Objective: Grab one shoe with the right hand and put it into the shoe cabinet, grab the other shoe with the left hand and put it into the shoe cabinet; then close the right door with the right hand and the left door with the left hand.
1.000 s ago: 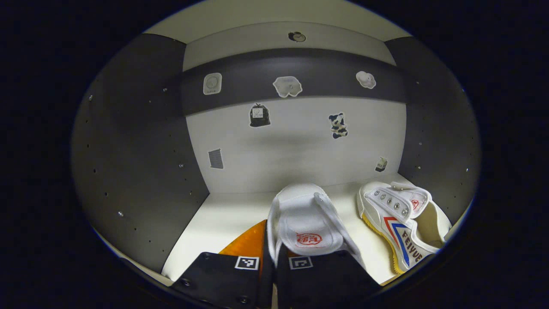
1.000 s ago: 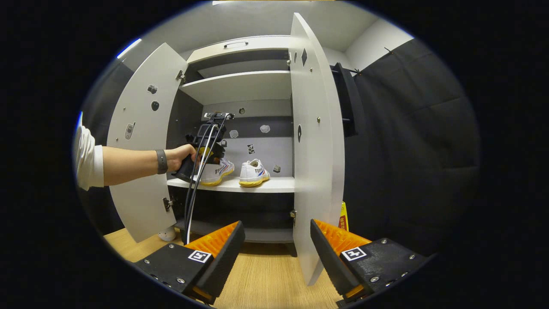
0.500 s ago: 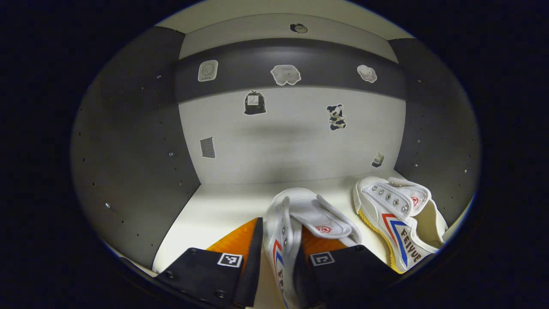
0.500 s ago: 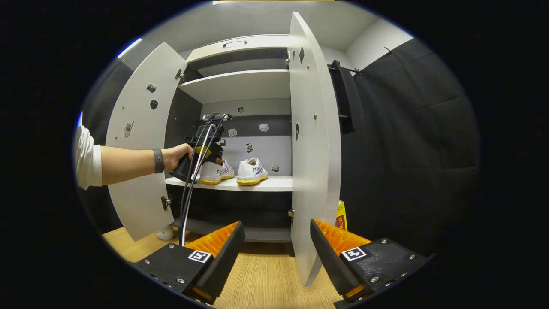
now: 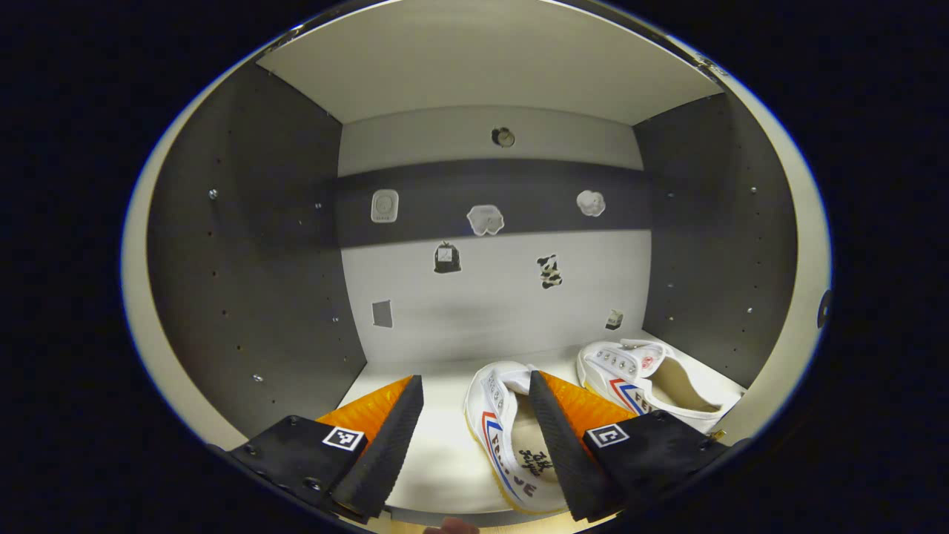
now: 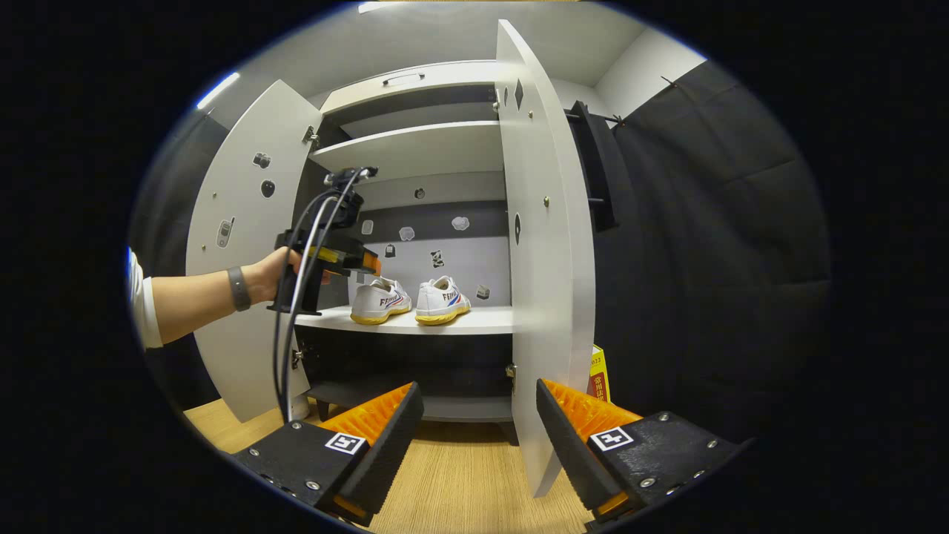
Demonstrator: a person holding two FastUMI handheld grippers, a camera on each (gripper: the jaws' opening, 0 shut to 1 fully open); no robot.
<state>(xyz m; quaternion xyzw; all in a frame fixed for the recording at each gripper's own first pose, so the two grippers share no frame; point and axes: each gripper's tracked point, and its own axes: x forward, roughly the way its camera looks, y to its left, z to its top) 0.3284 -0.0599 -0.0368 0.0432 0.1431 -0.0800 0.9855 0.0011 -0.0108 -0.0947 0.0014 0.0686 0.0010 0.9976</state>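
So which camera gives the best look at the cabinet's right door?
The right gripper view: the open right door stands edge-on from top to bottom, just beyond the right gripper. The left gripper view looks inside the cabinet at the two shoes.

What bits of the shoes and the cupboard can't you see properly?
- Left gripper view: the near shoe has its right side hidden behind a finger of the left hand-held gripper.
- Left gripper view: the far shoe has its heel cut by the edge.
- Right gripper view: stickers too small to identify.
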